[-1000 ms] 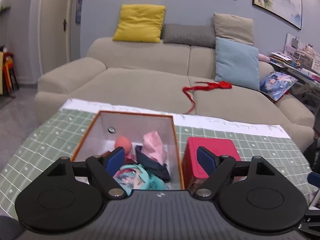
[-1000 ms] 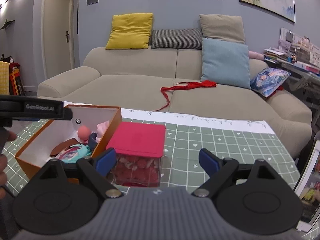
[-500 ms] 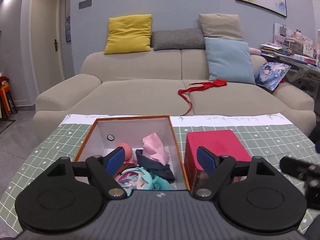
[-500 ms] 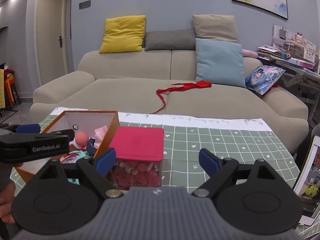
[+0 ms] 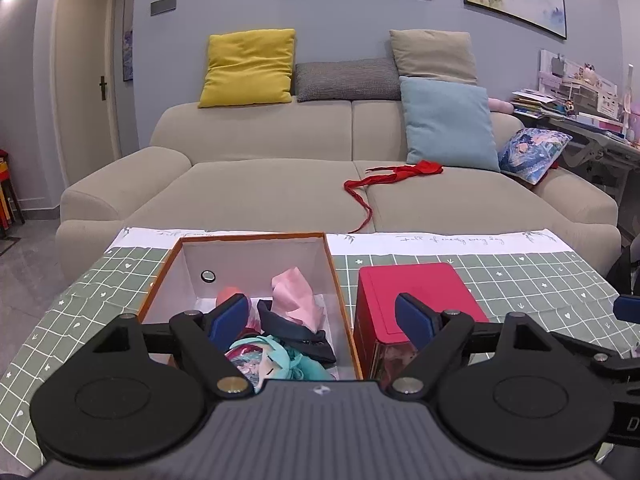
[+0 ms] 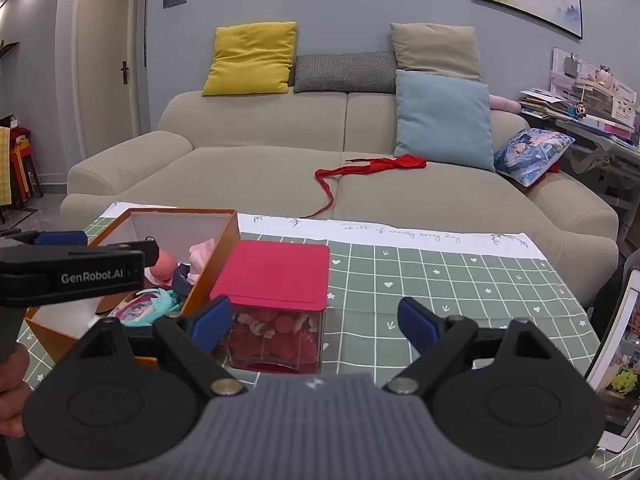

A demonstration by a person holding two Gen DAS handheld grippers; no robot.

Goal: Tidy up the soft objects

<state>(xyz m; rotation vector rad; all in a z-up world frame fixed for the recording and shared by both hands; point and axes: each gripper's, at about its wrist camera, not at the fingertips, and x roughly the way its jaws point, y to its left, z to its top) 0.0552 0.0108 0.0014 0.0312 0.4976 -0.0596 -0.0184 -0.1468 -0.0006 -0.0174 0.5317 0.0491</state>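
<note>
"GenRobot.AI" reads in white on the side of the left gripper (image 6: 72, 276) as seen from the right wrist view; script along the white border of the green checked cloth (image 6: 440, 280) on the desk is too small to read. Both grippers hover level above the desk's near edge, pointing at the sofa (image 5: 280, 184). The left gripper's fingers (image 5: 230, 316) spread wide over the orange box (image 5: 340, 292), gripping nothing; the right gripper (image 6: 310, 320) is equally wide and empty. The soft toys (image 5: 280, 356) lie inside the box, just beside the red-lidded container (image 6: 280, 276).
</note>
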